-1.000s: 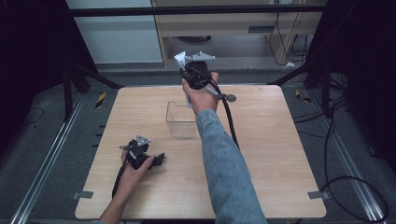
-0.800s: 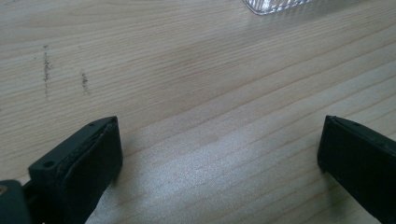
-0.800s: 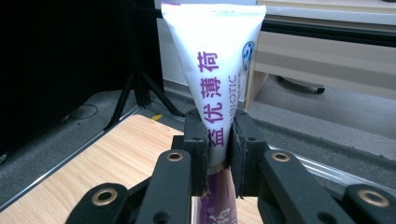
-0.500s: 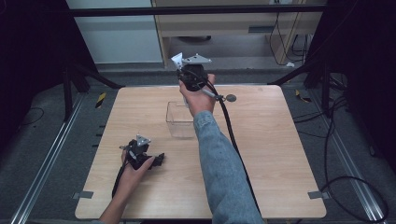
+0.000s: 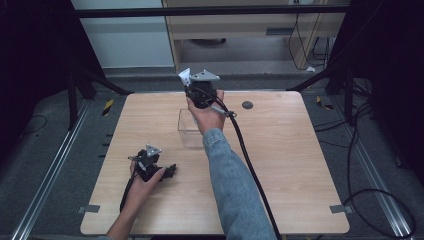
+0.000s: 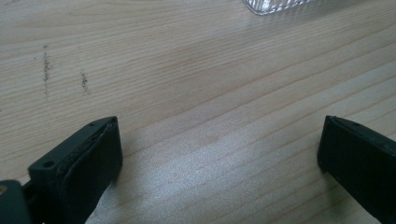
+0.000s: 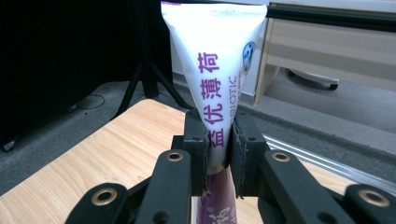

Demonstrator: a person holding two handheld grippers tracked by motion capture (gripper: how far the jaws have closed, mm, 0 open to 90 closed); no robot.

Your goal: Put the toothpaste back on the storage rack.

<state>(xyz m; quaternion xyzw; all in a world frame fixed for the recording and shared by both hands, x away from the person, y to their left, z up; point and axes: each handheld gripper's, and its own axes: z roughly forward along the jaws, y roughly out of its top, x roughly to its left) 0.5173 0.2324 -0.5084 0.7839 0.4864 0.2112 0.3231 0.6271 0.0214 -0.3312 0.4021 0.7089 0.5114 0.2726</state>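
Observation:
My right gripper (image 7: pixel 218 154) is shut on a white tube with purple lettering (image 7: pixel 218 70), which stands upright between its jaws, crimped end up. In the high view that right gripper (image 5: pixel 196 82) is held high above the table's far edge, with the tube (image 5: pixel 184 77) showing as a white tip, just beyond a clear plastic box (image 5: pixel 189 129). My left gripper (image 5: pixel 167 171) rests low on the table at the near left. Its jaws stand wide apart over bare wood in the left gripper view (image 6: pixel 219 154), with a corner of the clear box (image 6: pixel 275 5) at the top edge.
A small dark round disc (image 5: pixel 247 105) lies on the wooden table (image 5: pixel 290 165) near its far edge. The right gripper's black cable (image 5: pixel 250 165) trails across the table's middle. Metal rails and dark stands flank the table.
The right gripper with the tube has risen and drifted slightly left, away from the table's far edge. The left gripper has stayed put.

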